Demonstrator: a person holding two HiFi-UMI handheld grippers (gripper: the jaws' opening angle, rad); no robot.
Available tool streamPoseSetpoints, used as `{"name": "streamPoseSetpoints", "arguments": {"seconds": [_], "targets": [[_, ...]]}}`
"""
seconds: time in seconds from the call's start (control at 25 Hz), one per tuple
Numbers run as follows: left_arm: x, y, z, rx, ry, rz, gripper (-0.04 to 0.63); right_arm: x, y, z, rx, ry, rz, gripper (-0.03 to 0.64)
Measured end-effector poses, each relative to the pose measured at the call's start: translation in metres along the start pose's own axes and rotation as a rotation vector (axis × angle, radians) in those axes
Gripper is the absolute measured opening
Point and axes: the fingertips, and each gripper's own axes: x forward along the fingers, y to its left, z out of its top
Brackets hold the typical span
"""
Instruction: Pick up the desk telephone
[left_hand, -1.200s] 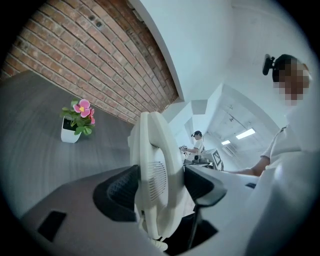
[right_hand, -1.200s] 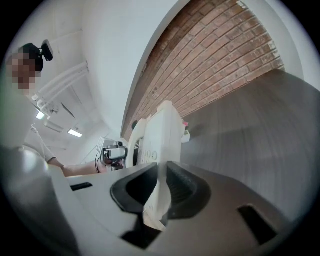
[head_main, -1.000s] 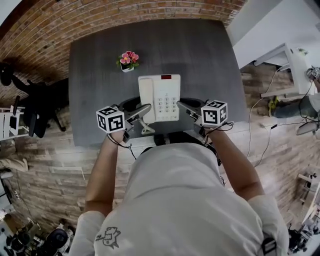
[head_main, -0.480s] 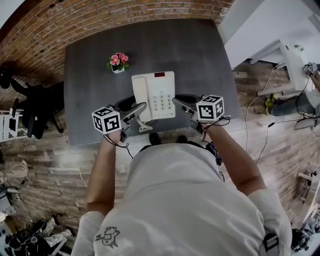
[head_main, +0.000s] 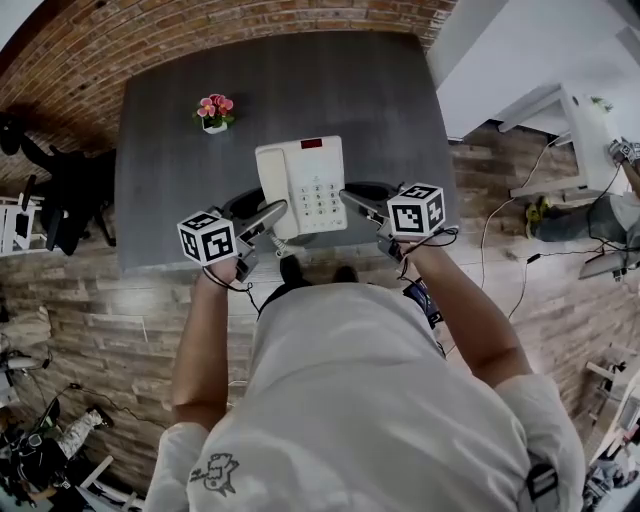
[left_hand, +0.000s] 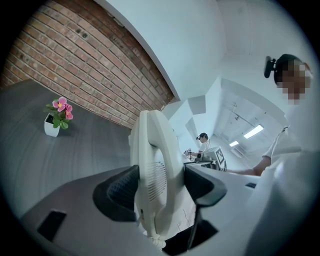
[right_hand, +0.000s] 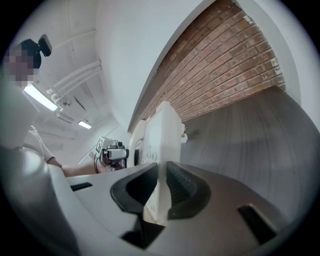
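Raised slightly, the cream desk telephone (head_main: 300, 185) stays clamped in left gripper (head_main: 273, 213) and right gripper (head_main: 352, 199) jaws.

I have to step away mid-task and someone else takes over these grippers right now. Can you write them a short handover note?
Left gripper: shut on the handset, which sits along the left side of the desk telephone.
Right gripper: shut on the desk telephone's right edge.
Things: the phone is held between both grippers over the near part of the grey table. A small flower pot stands apart at the far left.
Done: both grips are on.
Left: lift it level. These views don't show whether the base is clear of the tabletop.
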Motion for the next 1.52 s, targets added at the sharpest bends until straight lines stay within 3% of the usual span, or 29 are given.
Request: {"name": "streamPoseSetpoints", "arguments": {"seconds": [0.4, 1.16, 1.24, 1.4, 1.52], "targets": [[0.021, -0.083, -0.073, 0.005, -0.055, 0.089, 0.304, -0.085, 0.006, -0.058, -0.036, 0.014, 0.085, 0.06], [0.02, -0.091, -0.067, 0.002, -0.043, 0.102, 0.304, -0.09, 0.01, -0.054, 0.0, -0.017, 0.087, 0.06], [0.005, -0.094, -0.076, 0.004, -0.038, 0.099, 0.304, -0.087, 0.025, -0.067, 0.003, -0.018, 0.082, 0.06], [-0.079, -0.116, -0.117, 0.038, -0.048, 0.08, 0.304, -0.073, 0.105, -0.119, -0.028, -0.038, 0.071, 0.06], [-0.116, -0.123, -0.133, 0.049, -0.052, 0.071, 0.304, -0.063, 0.14, -0.14, -0.036, -0.048, 0.059, 0.06]]}}
